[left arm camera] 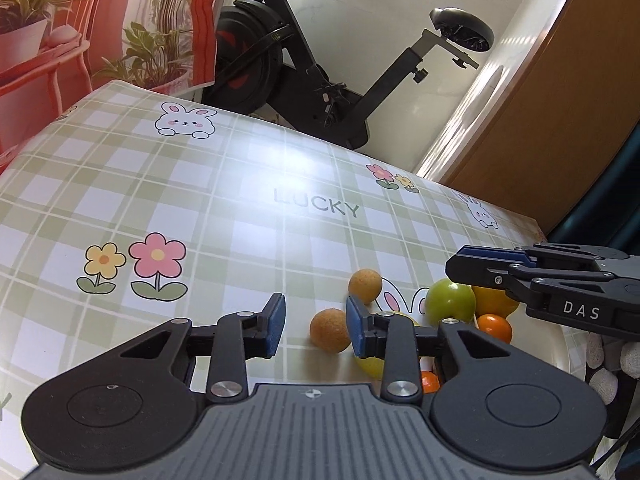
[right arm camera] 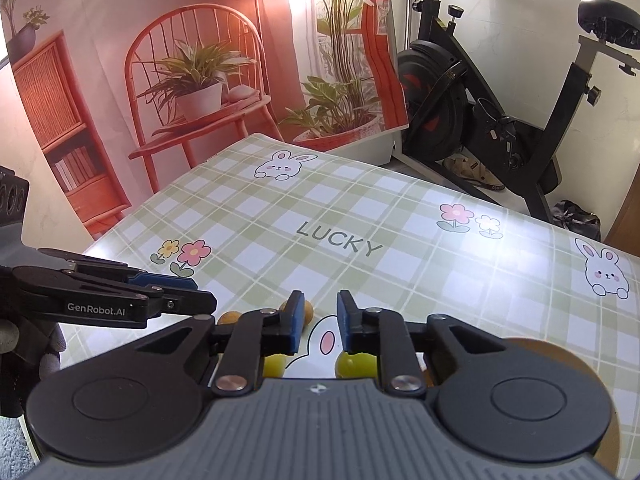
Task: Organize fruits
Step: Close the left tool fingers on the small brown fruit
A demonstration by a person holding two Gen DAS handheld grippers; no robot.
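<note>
On checked tablecloth, fruits sit loose near its front edge: green apple, then two tan balls. Left gripper narrow, empty; right gripper near-shut, empty. Approach stage; next, prob. reopen before grabbing.

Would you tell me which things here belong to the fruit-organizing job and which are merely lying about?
Job: round green apple; farther tan round fruit; nearer tan round fruit; small orange citrus; large yellow fruit.
Lying about: black exercise bike; printed red plant backdrop.
</note>
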